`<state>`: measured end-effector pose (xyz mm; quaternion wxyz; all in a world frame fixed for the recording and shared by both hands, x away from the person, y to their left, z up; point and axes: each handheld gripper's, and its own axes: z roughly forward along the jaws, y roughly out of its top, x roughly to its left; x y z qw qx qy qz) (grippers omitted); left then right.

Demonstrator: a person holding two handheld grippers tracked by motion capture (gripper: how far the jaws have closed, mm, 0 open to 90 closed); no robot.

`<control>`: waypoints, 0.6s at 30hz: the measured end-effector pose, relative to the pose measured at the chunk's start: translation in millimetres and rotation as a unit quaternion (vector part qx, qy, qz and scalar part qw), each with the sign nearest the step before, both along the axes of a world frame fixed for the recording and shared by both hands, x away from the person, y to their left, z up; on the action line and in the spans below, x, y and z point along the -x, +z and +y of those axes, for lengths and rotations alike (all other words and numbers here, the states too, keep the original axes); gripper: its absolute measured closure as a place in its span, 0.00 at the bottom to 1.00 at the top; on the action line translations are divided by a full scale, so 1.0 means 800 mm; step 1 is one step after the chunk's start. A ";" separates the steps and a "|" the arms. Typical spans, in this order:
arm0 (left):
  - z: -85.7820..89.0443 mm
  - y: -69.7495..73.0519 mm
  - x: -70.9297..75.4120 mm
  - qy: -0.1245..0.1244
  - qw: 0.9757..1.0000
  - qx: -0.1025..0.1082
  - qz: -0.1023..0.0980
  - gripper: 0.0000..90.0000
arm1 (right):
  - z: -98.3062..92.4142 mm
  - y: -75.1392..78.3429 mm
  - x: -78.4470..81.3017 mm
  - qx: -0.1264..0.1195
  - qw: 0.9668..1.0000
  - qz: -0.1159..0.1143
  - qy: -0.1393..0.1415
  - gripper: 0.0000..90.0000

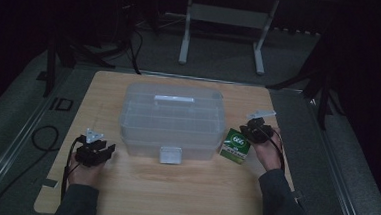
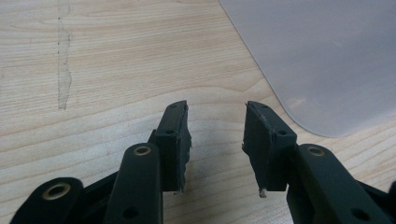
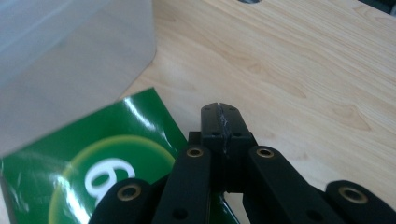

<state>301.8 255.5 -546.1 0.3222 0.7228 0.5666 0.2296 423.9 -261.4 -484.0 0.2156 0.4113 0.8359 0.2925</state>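
Left gripper point(image 1: 106, 151): my jaws spread with bare bench point(image 1: 173, 186) between them, at 9 o'clock of the clear box point(image 1: 173, 119).
Right gripper point(image 3: 219, 112): my jaws pressed together, holding nothing, just over the green packet point(image 1: 234, 146).
Green packet: stands on the bench at 3 o'clock of the clear box, just beside its wall.

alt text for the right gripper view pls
The right gripper has its black jaws shut together with nothing between them, just above and right of a green box lying on the wooden table. A translucent plastic container fills the upper left.
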 end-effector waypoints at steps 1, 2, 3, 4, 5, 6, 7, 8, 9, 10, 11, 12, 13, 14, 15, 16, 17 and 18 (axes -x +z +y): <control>0.000 0.000 0.000 -0.001 1.000 0.000 0.000 0.67 | -0.002 0.001 0.005 0.002 1.000 -0.002 -0.001 1.00; 0.000 0.000 0.000 -0.001 1.000 0.000 0.000 0.67 | -0.004 0.002 0.010 0.002 1.000 -0.004 -0.002 1.00; -0.001 0.000 0.000 -0.002 1.000 0.000 0.000 0.67 | -0.007 0.002 0.016 0.000 1.000 -0.007 -0.004 1.00; -0.001 0.000 0.000 -0.002 1.000 0.000 0.000 0.67 | -0.007 0.002 0.016 0.000 1.000 -0.007 -0.004 1.00; -0.001 0.000 0.000 -0.002 1.000 0.000 0.001 0.67 | -0.010 0.003 0.021 -0.002 1.000 -0.009 -0.006 0.99; -0.001 0.000 0.000 -0.003 1.000 0.000 0.001 0.67 | -0.014 0.004 0.030 -0.002 1.000 -0.011 -0.010 0.99; -0.001 0.000 -0.001 -0.003 1.000 -0.001 0.001 0.67 | -0.016 0.004 0.033 -0.002 1.000 -0.012 -0.011 0.99; -0.001 0.000 -0.001 -0.004 1.000 -0.002 0.001 0.67 | -0.019 0.003 0.038 -0.001 1.000 -0.011 -0.012 0.98; -0.002 0.000 -0.001 -0.004 1.000 -0.002 0.001 0.67 | -0.022 0.003 0.045 0.002 1.000 -0.014 -0.014 0.97; -0.002 0.000 -0.001 -0.005 1.000 -0.002 0.000 0.67 | -0.024 0.002 0.048 0.001 1.000 -0.013 -0.015 0.97; -0.003 0.000 -0.001 -0.005 1.000 -0.002 0.000 0.67 | -0.026 0.001 0.052 -0.005 1.000 -0.011 -0.016 0.97; -0.003 0.000 -0.001 -0.006 1.000 -0.002 -0.001 0.67 | -0.027 0.001 0.056 -0.007 1.000 -0.011 -0.017 0.97; -0.003 0.000 -0.001 -0.008 1.000 -0.002 0.000 0.67 | -0.029 -0.001 0.060 -0.007 1.000 -0.010 -0.017 0.97; -0.004 0.000 -0.001 -0.009 1.000 -0.003 0.000 0.67 | -0.029 -0.002 0.063 -0.010 1.000 -0.008 -0.017 0.97; -0.004 0.000 -0.001 -0.009 1.000 -0.002 -0.001 0.67 | -0.030 -0.003 0.067 -0.011 1.000 -0.008 -0.017 0.97; -0.004 0.000 -0.001 -0.009 1.000 -0.002 -0.002 0.67 | -0.030 -0.005 0.071 -0.011 1.000 -0.007 -0.015 0.97; -0.004 0.000 -0.001 -0.010 1.000 -0.002 -0.002 0.67 | -0.031 -0.006 0.075 -0.014 1.000 -0.007 -0.014 0.97; -0.004 0.001 -0.001 -0.010 1.000 -0.003 -0.003 0.67 | -0.031 -0.006 0.079 -0.018 1.000 -0.005 -0.013 0.97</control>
